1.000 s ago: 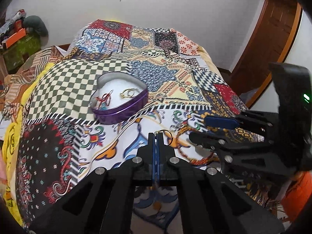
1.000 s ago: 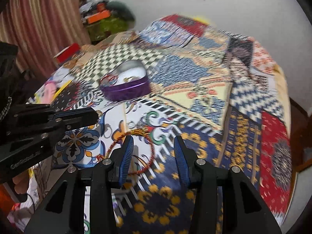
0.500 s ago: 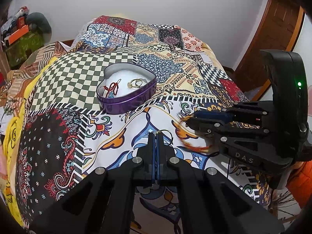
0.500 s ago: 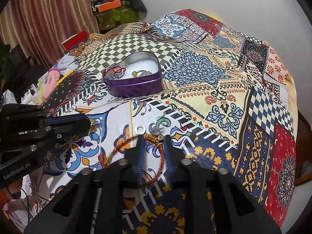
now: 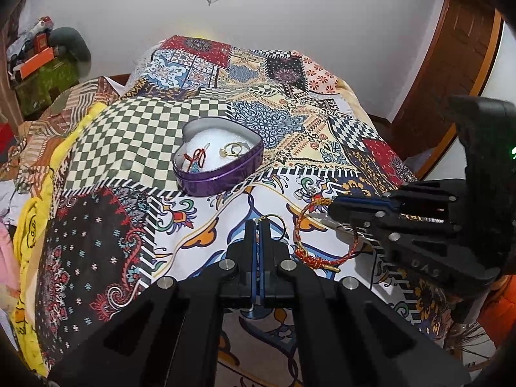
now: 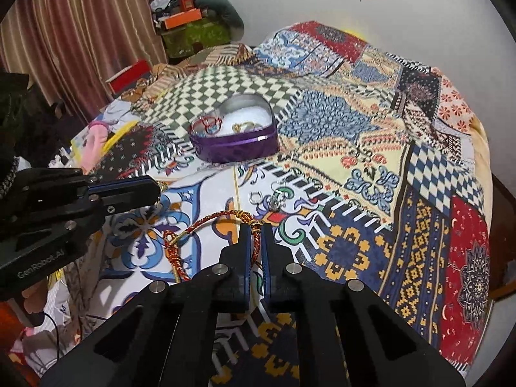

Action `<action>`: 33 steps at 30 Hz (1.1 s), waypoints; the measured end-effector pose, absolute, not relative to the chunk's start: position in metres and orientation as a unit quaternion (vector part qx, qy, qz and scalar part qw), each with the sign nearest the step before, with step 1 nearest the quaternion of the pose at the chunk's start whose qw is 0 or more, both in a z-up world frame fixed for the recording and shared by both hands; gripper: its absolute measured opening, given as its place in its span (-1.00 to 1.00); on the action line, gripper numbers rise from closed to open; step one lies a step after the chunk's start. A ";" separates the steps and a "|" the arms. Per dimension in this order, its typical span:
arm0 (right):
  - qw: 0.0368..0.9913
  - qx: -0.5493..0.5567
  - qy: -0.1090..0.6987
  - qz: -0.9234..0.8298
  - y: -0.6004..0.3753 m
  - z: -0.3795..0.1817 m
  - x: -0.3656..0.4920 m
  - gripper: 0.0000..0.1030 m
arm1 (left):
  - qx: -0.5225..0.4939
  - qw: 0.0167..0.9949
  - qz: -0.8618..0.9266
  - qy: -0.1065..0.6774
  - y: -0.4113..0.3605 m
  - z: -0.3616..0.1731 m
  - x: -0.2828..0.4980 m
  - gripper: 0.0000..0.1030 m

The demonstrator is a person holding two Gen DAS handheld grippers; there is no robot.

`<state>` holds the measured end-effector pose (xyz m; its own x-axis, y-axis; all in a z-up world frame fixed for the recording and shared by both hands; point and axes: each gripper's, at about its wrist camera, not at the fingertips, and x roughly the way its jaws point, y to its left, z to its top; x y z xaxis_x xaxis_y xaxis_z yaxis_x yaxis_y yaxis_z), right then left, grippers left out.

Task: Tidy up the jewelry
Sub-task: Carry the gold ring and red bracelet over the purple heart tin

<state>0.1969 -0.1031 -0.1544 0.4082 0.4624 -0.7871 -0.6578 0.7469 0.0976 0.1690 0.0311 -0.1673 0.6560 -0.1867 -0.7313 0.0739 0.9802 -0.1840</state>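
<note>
- I note the red-and-gold cord bracelet point(image 6: 206, 222) pinched between my right gripper point(image 6: 254, 229) pads, its loop trailing left on the bedspread point(image 6: 354, 167), ready for transfer.
- My left gripper point(image 5: 258, 225) is clamped on a gold ring point(image 5: 274, 221).
- The heart-shaped tin point(image 6: 235, 143) lies well ahead of both, and I judge it the destination.

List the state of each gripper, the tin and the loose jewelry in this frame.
left gripper: shut on gold ring
right gripper: shut on red braided bracelet
heart tin: open, holding jewelry
silver earrings: loose on bedspread
</note>
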 end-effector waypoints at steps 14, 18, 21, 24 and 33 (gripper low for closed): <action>0.857 -0.083 0.386 0.332 -0.092 -0.118 0.208 -0.90 | -0.059 0.922 -0.045 0.381 0.051 -0.147 0.177 -1.00; 0.862 -0.077 0.381 0.325 -0.088 -0.114 0.218 -0.90 | -0.060 0.925 -0.037 0.374 0.058 -0.144 0.183 -1.00; 0.866 -0.074 0.378 0.320 -0.083 -0.111 0.227 -0.90 | -0.063 0.927 -0.033 0.368 0.063 -0.141 0.188 -1.00; 0.867 -0.072 0.376 0.318 -0.080 -0.110 0.235 -0.90 | -0.067 0.929 -0.029 0.363 0.069 -0.140 0.195 -1.00; 0.867 -0.066 0.380 0.316 -0.066 -0.113 0.259 -0.90 | -0.070 0.931 -0.019 0.358 0.082 -0.141 0.217 -1.00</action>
<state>0.2590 -0.0657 -0.1133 0.5115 0.4978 -0.7004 -0.5988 0.7911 0.1249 0.2169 0.0820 -0.1409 0.7436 -0.0853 -0.6632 -0.0146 0.9895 -0.1436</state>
